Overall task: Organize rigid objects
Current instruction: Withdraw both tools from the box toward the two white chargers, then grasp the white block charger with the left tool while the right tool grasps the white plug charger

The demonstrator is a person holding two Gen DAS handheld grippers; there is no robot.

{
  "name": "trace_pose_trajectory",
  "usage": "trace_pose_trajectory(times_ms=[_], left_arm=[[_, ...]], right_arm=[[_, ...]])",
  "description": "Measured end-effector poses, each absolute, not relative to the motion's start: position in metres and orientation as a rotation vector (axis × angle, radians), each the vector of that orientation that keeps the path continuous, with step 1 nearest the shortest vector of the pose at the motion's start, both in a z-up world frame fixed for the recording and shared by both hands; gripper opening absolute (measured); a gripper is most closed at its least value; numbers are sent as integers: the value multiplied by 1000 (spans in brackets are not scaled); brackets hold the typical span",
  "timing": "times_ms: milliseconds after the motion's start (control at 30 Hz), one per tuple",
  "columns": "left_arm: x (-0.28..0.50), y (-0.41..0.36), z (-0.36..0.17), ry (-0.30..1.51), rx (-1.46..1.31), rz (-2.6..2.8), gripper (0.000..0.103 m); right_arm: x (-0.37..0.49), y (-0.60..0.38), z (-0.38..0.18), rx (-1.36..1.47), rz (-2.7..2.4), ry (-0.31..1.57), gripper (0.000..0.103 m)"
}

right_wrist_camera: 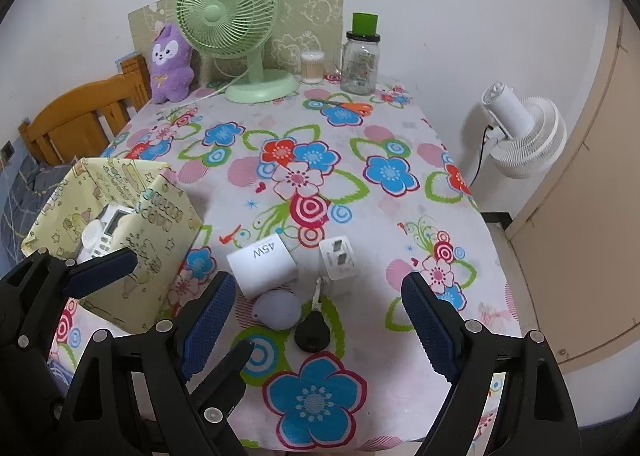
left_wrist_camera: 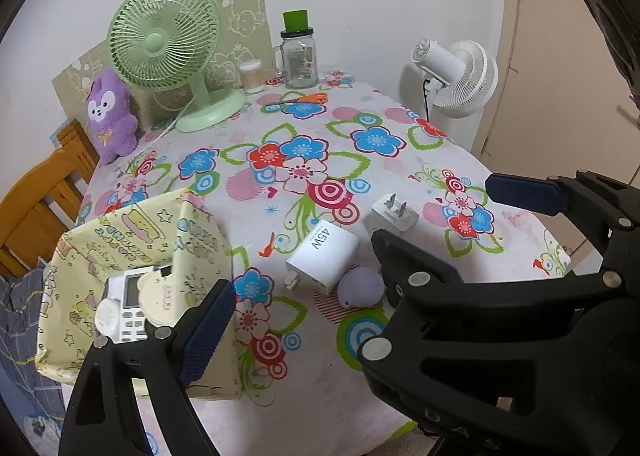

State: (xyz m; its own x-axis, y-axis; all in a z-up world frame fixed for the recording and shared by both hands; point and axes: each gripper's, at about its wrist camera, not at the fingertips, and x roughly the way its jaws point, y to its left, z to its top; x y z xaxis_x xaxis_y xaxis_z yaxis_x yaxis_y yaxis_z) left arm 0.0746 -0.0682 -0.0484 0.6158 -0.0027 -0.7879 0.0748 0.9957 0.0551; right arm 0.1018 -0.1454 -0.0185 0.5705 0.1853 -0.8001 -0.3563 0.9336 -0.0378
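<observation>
The left gripper [right_wrist_camera: 132, 284] is standing released with nothing between its jaws, at the lower left of the right wrist view. One of its blue pads [left_wrist_camera: 208, 332] is lying in front of the yellow box [left_wrist_camera: 132, 256], in the lower left of the left wrist view. The right gripper [right_wrist_camera: 320, 324] is also standing released and holding nothing; its two blue pads are showing at both sides of the lower middle of the right wrist view, above the small things.

The bench [right_wrist_camera: 400, 127] is wearing a cloth with big flowers. In the middle of the right wrist view a big white charger [right_wrist_camera: 262, 262] marked 45W is lying, and a small white charger [right_wrist_camera: 339, 258] is standing just beside it to the right. Below them a pale purple round thing [right_wrist_camera: 278, 310] is touching the big charger, and a black key [right_wrist_camera: 313, 330] is lying just beside it to the right. The yellow box at the left is holding a white remote [right_wrist_camera: 106, 232].

At the top of the frame a green fan [right_wrist_camera: 228, 23], a purple plush toy [right_wrist_camera: 170, 63], a cotton swab box [right_wrist_camera: 312, 67], a glass jar [right_wrist_camera: 360, 63] with green lid and orange scissors [right_wrist_camera: 352, 107] are staying near the wall. A white fan [right_wrist_camera: 524, 135] is standing on the floor at the right, and a wooden chair [right_wrist_camera: 80, 123] is showing at the left.
</observation>
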Motion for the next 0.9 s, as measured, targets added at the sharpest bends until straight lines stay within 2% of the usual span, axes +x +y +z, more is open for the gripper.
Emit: trace_pose_trajectory(times_ms=[400, 900], left_arm=[[86, -82, -75, 926, 81, -81, 89], [100, -91, -109, 965, 79, -119, 75]], right_arm=[[111, -161, -46, -196, 305, 942, 83], [121, -173, -80, -181, 271, 1002, 83]])
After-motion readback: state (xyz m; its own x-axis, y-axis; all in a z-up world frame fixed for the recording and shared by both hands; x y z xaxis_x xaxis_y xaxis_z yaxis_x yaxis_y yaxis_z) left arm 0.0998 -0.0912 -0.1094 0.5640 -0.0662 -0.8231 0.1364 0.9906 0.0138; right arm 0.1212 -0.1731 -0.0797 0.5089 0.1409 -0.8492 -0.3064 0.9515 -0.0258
